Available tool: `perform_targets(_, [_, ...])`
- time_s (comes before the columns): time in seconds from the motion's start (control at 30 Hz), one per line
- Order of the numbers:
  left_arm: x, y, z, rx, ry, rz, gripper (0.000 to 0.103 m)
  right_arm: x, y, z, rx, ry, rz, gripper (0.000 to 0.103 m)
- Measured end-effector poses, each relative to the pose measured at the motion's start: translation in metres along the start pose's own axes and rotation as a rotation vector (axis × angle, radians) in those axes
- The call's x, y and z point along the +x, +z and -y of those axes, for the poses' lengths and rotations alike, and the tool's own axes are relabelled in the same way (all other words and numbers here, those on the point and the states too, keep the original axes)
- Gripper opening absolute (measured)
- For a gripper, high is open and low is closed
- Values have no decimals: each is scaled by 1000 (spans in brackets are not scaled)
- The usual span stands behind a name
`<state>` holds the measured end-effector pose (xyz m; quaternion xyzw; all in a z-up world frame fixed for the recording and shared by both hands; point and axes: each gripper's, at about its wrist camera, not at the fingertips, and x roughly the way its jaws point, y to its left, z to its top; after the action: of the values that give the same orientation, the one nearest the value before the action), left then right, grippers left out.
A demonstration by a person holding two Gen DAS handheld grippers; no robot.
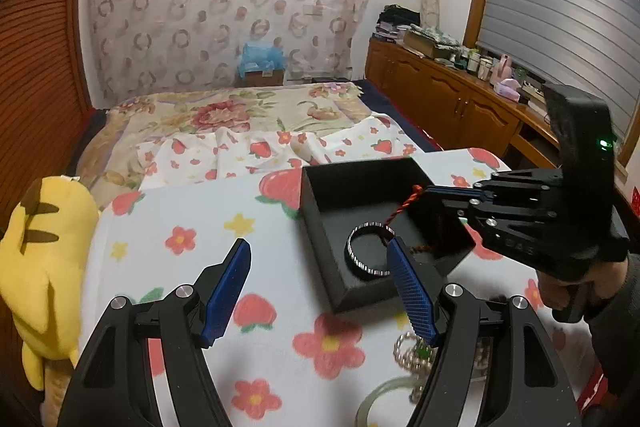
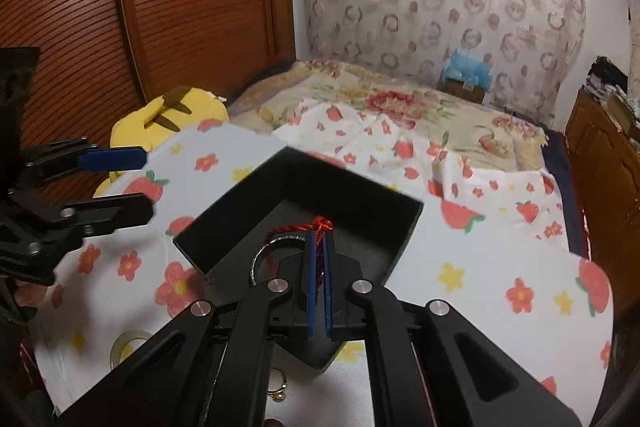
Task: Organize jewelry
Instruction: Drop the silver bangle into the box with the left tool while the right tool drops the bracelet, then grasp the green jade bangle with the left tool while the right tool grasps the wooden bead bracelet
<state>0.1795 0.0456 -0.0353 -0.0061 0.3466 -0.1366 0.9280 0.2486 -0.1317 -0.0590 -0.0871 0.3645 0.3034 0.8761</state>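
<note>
Two blue pads of the left tongs [image 1: 318, 291] are spread wide beside the black box [image 1: 340, 187], where a silver ring [image 1: 366, 247] lies. From the right wrist, the right tongs [image 2: 319, 247] are seen clamped on a red cord [image 2: 316, 227] over that box.

Left claw [image 1: 318, 269] spread wide; right claw [image 2: 319, 241] pinched shut.

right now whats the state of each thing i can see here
black box: open, no lid on
silver ring: lying inside the box
red cord: pinched, hanging into the box
right gripper: shut on the cord
left gripper: open, holding nothing
</note>
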Motion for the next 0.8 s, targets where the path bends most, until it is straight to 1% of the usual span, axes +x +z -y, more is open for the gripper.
perform_targets(0.1, [-2, -9, 1, -4, -4, -7, 68, 1, -3, -4, -1, -9, -9, 5])
perform_targets(0.13, [-3, -13, 1, -5, -6, -9, 68, 0, -4, -5, -5, -8, -8, 8])
perform_targets(0.17, [-4, -16, 3, -6, -6, -11, 68, -3, -5, -5, -7, -8, -4, 17])
perform_targets(0.23, [-7, -24, 6, -7, -9, -16, 68, -8, -8, -5, -6, -11, 5, 24])
perform_targets(0.37, [-12, -36, 13, 1, -7, -22, 68, -25, -13, -4, 0, -25, 25, 24])
perform_targets(0.47, [-18, -46, 21, 13, 0, -25, 68, -44, -23, -3, 16, -32, 44, 25])
perform_targets(0.67, [-27, -62, 34, 26, -4, -36, 68, -81, -60, -6, 45, -36, 58, 25])
perform_targets(0.8, [-27, -75, 39, 24, -12, -54, 68, -94, -90, -11, 40, -31, 34, 25])
